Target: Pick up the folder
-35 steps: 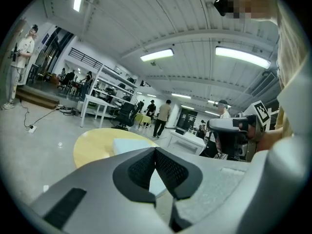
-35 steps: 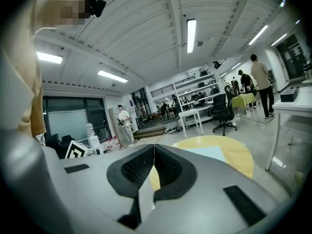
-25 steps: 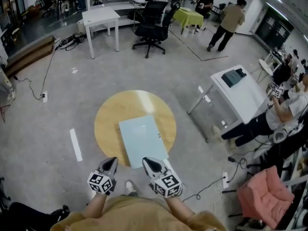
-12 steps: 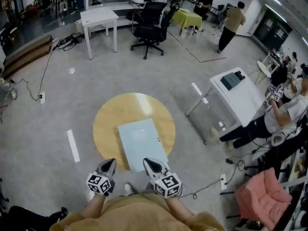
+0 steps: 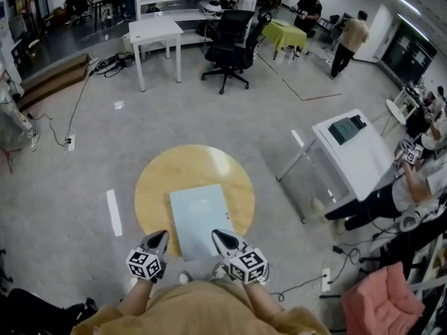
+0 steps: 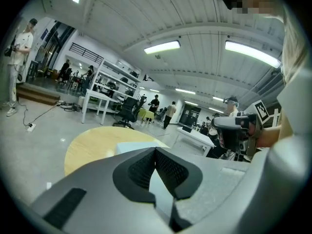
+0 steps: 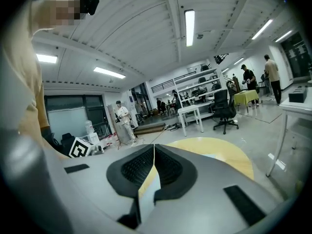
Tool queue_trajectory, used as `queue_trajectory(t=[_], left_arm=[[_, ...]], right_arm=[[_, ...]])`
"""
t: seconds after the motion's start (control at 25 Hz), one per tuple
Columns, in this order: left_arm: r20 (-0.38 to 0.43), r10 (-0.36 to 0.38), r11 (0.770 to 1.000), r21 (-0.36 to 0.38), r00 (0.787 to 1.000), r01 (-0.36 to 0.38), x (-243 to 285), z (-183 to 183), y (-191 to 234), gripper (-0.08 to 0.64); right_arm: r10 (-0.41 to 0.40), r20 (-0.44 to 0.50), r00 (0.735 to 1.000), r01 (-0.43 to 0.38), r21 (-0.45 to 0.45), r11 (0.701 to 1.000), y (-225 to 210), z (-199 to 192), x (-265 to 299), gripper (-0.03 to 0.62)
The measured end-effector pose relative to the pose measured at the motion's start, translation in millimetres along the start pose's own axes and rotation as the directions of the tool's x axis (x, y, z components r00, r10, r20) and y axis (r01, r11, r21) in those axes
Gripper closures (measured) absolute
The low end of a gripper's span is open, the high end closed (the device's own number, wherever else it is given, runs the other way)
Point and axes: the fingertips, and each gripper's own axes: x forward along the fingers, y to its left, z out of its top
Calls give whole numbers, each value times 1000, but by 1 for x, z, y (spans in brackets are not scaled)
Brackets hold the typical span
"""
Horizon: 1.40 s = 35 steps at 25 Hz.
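A pale blue folder [image 5: 202, 220] lies flat on a round wooden table [image 5: 163, 182], reaching to its near edge. My left gripper [image 5: 159, 237] hovers shut and empty at the table's near edge, just left of the folder's near left corner. My right gripper [image 5: 220, 236] is also shut and empty, over the folder's near right corner. In the left gripper view the jaws [image 6: 155, 152] meet tip to tip, with the folder [image 6: 136, 146] and table [image 6: 92, 143] beyond. The right gripper view shows its jaws [image 7: 154, 147] closed before the table [image 7: 222, 152].
A white desk [image 5: 156, 28] and a black office chair [image 5: 234, 37] stand at the back. A white table [image 5: 360, 152] with a dark device is at the right, people sitting beside it. Cables [image 5: 52, 128] and a power strip [image 5: 325, 279] lie on the floor.
The table and folder have drawn slightly closer beneath both grippers; both grippers stayed shut and side by side. The walking person at the back has moved farther away.
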Motion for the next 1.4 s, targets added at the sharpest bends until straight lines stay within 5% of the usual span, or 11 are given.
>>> queue_trajectory(t=[0.4,0.48,0.56,0.96,1.4], left_arm=[[20,66,998,-24,998,-66,18,11,-7,557],[14,79,996,-35,997,-79,19,9,-5,555],[3,96,994,-49,995,-95,18,3,-2,548],[-56,149,977,-148,987,-155,29,-35,20,454],[-98,119,964,-227,988,-138,53,-57,31,258]], right_arm=[[80,-46,996,-79,24,997,-38,-12,8,586],[100,-71,993,-95,61,994,-45,-20,11,483],[114,-86,990,-105,101,989,-52,-27,14,459],[104,-197,975,-72,163,984,-83,-63,28,356],[87,-275,957,-13,260,965,-123,-97,33,302]])
